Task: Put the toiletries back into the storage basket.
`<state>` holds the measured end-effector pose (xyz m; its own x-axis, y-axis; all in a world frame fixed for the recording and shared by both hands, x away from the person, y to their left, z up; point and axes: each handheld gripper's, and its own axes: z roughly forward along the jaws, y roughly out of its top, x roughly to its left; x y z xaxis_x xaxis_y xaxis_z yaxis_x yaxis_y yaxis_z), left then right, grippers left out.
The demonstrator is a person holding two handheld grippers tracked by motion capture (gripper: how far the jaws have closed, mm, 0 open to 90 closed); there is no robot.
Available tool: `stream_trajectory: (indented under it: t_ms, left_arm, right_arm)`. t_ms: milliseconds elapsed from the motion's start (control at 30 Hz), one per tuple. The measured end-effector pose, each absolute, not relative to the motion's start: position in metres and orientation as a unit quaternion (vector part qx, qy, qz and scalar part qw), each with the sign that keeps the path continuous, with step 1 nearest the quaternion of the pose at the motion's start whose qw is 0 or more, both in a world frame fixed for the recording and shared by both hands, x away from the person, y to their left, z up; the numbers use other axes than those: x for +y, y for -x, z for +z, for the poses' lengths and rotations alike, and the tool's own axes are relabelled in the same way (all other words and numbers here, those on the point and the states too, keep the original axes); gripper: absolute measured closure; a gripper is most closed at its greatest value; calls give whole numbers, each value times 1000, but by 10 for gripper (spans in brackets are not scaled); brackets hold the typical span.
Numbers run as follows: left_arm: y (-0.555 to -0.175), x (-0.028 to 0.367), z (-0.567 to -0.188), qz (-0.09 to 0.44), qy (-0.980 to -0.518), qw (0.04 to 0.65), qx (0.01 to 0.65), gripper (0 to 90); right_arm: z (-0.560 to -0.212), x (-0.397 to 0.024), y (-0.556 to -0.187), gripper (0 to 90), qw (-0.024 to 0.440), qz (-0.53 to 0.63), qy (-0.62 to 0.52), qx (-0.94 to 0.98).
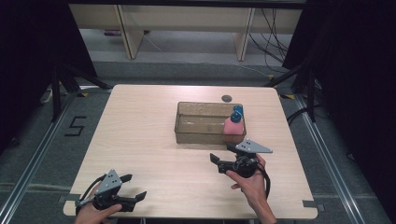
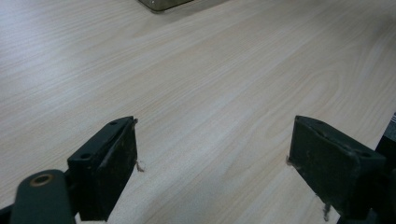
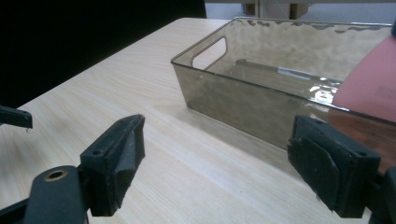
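Jaws spread and empty on both grippers: left gripper [image 1: 133, 187] at the desk's [image 1: 140, 140] near-left corner, right gripper [image 1: 223, 154] beside the tray [image 1: 187, 128], whose long axis runs left-right.

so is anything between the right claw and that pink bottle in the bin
Only the bin's own near wall. The pink bottle stands inside the clear bin at its right end, and the open right claw sits just outside on bare table, so it would likely have to come in over the rim.
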<state>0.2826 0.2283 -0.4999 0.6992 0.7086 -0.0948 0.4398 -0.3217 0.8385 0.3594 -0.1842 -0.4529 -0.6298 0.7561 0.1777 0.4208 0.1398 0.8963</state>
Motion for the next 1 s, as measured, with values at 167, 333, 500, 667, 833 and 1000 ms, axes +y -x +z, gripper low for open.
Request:
stream_trajectory:
  t_ms: [167,333,500,667,833,1000]
  left_arm:
    - [-282,228,-500,147,-798,461,360,147]
    - [-282,228,-500,148,-799,459,358,148]
    - [-282,228,-500,149,-798,458,361,147]
    - [-282,228,-500,150,-800,455,360,148]
    - [-282,227,-500,149,-799,457,361,148]
    - [-282,227,-501,147,-798,461,359,147]
  right_arm:
    - [-455,-181,-356,186,148,525,-395,740]
    - [-456,-180,-351,186,145,521,-395,743]
    - [-460,-179,-347,186,137,524,-395,742]
    - [-461,-180,-342,186,131,523,-393,745]
    - [-463,-180,-336,184,120,526,-407,737]
    - [-466,-183,-333,183,128,528,-397,740]
